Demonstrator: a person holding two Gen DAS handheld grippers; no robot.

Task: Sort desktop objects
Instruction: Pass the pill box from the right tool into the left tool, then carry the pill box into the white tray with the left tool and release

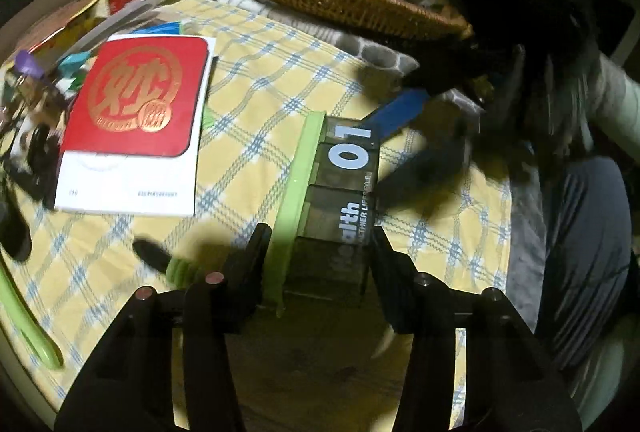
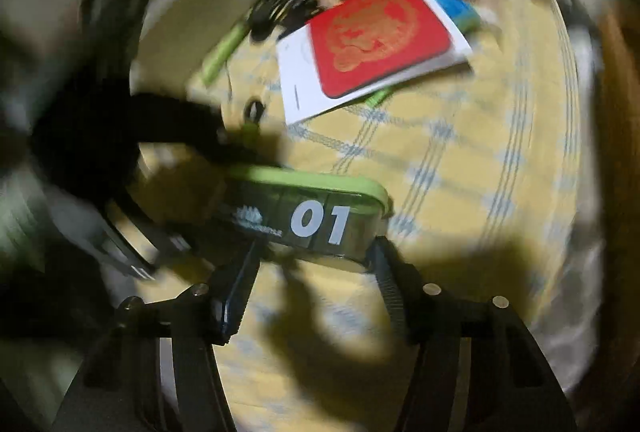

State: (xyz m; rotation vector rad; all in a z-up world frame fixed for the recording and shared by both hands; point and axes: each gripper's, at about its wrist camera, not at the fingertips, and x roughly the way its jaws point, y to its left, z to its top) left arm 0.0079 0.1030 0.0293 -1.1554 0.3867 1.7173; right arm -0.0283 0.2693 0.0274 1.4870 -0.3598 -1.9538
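A dark see-through pill box (image 1: 340, 192) with a green lid and a white "01" sits between the fingers of my left gripper (image 1: 318, 244), whose pads press its two long sides. In the right wrist view the same pill box (image 2: 312, 220) lies crosswise just past my right gripper (image 2: 316, 250). Those fingers flank the "01" end, and I see no pad pressing on it. From the left wrist view the right gripper (image 1: 416, 144) is a blurred black shape with a blue finger at the box's far end.
A red card on a white sheet (image 1: 136, 92) lies left on the yellow checked cloth (image 1: 260, 72). At the back stands a wicker basket (image 1: 340, 0) of packets. Small clutter (image 1: 32, 112) crowds the left edge. A person's dark-trousered leg (image 1: 580, 252) is at the right.
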